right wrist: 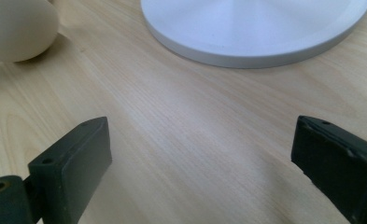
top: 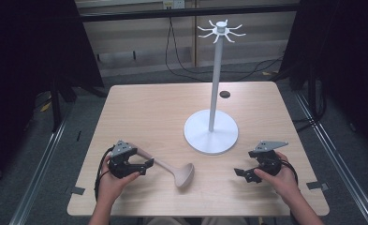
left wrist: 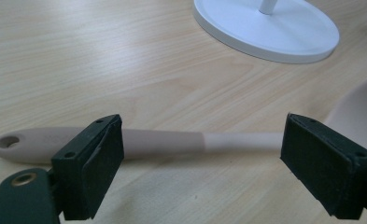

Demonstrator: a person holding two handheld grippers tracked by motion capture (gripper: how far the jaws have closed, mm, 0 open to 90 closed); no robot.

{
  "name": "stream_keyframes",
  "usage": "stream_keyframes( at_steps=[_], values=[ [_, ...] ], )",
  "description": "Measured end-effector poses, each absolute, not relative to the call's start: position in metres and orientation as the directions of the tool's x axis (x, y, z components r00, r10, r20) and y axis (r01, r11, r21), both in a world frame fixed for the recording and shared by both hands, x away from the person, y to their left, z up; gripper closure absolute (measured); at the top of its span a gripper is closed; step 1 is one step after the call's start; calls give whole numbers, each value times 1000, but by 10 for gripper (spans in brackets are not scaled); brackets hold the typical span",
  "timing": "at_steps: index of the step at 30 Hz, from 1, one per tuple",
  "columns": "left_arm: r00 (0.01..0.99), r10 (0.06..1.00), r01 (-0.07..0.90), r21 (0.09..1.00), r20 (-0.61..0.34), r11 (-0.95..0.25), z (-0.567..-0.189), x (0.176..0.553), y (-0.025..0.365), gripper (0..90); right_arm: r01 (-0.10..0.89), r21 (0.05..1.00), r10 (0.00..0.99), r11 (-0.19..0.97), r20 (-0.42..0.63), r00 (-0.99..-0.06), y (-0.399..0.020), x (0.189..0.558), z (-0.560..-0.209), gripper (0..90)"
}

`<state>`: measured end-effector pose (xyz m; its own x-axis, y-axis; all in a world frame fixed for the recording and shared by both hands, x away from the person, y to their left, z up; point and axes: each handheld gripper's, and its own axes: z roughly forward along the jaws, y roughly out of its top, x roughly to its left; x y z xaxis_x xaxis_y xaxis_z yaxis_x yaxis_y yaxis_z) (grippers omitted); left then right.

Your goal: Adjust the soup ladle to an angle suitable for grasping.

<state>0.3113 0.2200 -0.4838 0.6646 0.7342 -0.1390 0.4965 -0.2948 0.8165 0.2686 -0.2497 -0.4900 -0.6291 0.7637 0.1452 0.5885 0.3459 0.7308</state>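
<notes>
A beige ladle (top: 174, 169) lies flat on the wooden table (top: 149, 108), bowl to the right and handle to the left. My left gripper (top: 145, 166) hovers over the handle end, held by a hand. In the left gripper view the handle (left wrist: 162, 141) runs crosswise from one pad to the other, and the left gripper (left wrist: 204, 147) is open, its pads off the handle. My right gripper (top: 240, 172) stands open over bare wood at the front right. In the right gripper view, nothing lies between the right gripper's (right wrist: 200, 154) fingers; the ladle bowl (right wrist: 17, 28) sits at the far left.
A white stand with a round base (top: 211, 133), a tall pole (top: 214, 89) and a ring of hooks (top: 221, 32) on top stands right of the table's centre. A small black disc (top: 224, 94) lies behind it. Dark curtains and floor rails flank the table.
</notes>
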Motion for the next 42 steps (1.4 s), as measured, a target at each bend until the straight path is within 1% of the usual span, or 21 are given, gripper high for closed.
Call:
stream_keyframes(
  at_steps=[6,8,9,10,13,14,15,16,17,18,19,22,23,24,28,30,37,42],
  values=[
    [690,709,485,819,-144,-305,-481,308,212,166,599,734,770,321,167,-616,-252,269,-491,48],
    [704,695,480,819,-146,-314,-481,307,208,199,598,735,770,319,166,-616,-252,270,-491,48],
    [726,674,467,819,-139,-334,-480,305,201,247,599,735,769,317,170,-616,-253,269,-491,48],
    [742,657,456,817,-130,-353,-479,305,198,277,599,736,770,316,170,-615,-253,269,-491,48],
    [788,597,452,798,-149,-398,-476,301,184,474,609,730,775,308,179,-607,-253,268,-491,49],
    [802,573,455,795,-170,-401,-475,300,180,560,610,730,776,308,178,-605,-253,268,-492,49],
    [810,560,453,792,-174,-409,-474,298,175,609,606,733,772,310,178,-611,-254,268,-492,49],
    [826,535,447,785,-178,-429,-473,297,172,684,601,737,771,309,176,-612,-254,267,-492,49],
    [826,535,447,785,-178,-429,-473,297,172,746,601,737,771,309,176,-612,-254,267,-492,49],
    [837,513,446,778,-188,-443,-472,296,167,746,606,737,774,301,182,-606,-255,267,-491,49],
    [850,483,450,769,-212,-454,-473,294,159,828,602,742,772,296,186,-608,-255,265,-490,49],
    [865,457,437,761,-208,-480,-475,292,150,863,603,740,772,297,186,-608,-255,263,-490,49],
    [881,423,427,744,-213,-514,-480,291,139,874,605,738,773,299,185,-607,-255,263,-491,49],
    [881,423,427,744,-213,-514,-480,291,139,876,605,738,773,299,184,-607,-256,263,-491,49],
    [905,378,402,690,-197,-602,-495,287,116,881,610,735,777,297,186,-602,-257,261,-492,50],
    [905,377,400,699,-198,-593,-494,286,111,899,611,734,777,295,187,-600,-257,261,-492,50],
    [890,385,434,714,-244,-550,-495,286,105,900,622,729,782,285,199,-591,-260,259,-494,50],
    [891,383,432,717,-244,-547,-495,284,98,900,624,732,784,274,205,-586,-261,259,-494,50]
  ],
)
